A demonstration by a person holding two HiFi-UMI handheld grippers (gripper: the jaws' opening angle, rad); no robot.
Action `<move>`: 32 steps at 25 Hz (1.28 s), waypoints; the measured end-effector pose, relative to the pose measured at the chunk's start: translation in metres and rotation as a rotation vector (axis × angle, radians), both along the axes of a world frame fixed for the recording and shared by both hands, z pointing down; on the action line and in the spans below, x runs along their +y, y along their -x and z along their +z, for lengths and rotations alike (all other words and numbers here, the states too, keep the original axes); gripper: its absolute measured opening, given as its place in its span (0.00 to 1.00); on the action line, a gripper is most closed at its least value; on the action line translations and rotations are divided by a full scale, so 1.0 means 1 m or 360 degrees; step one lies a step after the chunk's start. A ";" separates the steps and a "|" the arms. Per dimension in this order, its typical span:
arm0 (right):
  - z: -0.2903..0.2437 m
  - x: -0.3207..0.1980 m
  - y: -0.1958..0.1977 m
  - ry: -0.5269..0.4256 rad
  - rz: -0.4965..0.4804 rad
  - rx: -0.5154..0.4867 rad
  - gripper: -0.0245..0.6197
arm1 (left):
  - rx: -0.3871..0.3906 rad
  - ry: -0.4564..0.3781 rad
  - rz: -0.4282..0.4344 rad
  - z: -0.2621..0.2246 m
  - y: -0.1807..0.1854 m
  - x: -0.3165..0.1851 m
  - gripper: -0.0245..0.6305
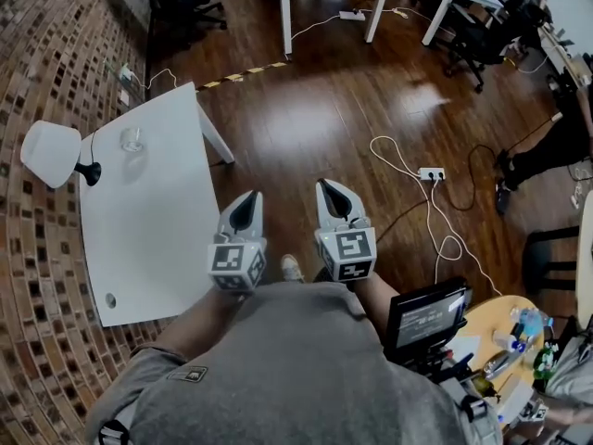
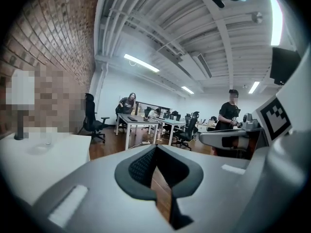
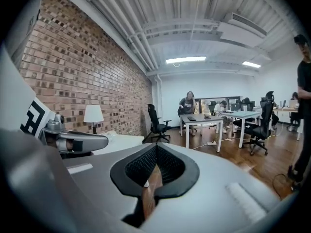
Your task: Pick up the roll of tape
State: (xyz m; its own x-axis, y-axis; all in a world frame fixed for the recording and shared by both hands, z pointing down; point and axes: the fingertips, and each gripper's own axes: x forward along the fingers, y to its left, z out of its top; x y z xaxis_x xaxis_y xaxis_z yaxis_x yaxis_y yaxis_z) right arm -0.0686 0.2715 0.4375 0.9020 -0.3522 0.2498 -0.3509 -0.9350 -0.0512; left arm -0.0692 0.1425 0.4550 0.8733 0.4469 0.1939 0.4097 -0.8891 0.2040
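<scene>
A small clear roll of tape (image 1: 132, 140) lies near the far end of a white table (image 1: 157, 221), beside a lamp; in the left gripper view it is a tiny shape (image 2: 47, 141) on the tabletop. My left gripper (image 1: 247, 196) is held over the wooden floor just off the table's right edge, well short of the tape. Its jaws are shut and empty (image 2: 155, 147). My right gripper (image 1: 330, 185) is level beside it, also shut with nothing between its jaws (image 3: 155, 146).
A white lamp (image 1: 51, 153) stands at the table's left edge. A power strip (image 1: 432, 173) with looping cables lies on the floor to the right. Desks and office chairs (image 1: 482, 35) fill the far side, with people among them. A round wooden table (image 1: 505, 341) with bottles sits at lower right.
</scene>
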 end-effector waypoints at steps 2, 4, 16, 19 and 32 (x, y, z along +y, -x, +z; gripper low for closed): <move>0.001 -0.003 -0.015 0.0000 -0.0013 -0.0014 0.05 | -0.0011 0.0006 -0.0018 0.000 -0.011 -0.004 0.04; 0.001 -0.005 -0.030 0.0001 -0.0034 -0.0015 0.05 | -0.0018 0.0006 -0.0041 0.002 -0.023 -0.008 0.04; -0.008 -0.005 -0.143 -0.0063 -0.0319 0.0014 0.05 | -0.0054 -0.0042 -0.0364 -0.001 -0.110 -0.013 0.04; -0.011 -0.010 -0.171 -0.0078 -0.0459 0.0023 0.05 | -0.0059 -0.0048 -0.0498 -0.005 -0.132 -0.014 0.04; 0.014 -0.076 -0.226 -0.0121 -0.1005 -0.0074 0.05 | -0.0125 -0.0039 -0.1104 0.013 -0.142 -0.065 0.04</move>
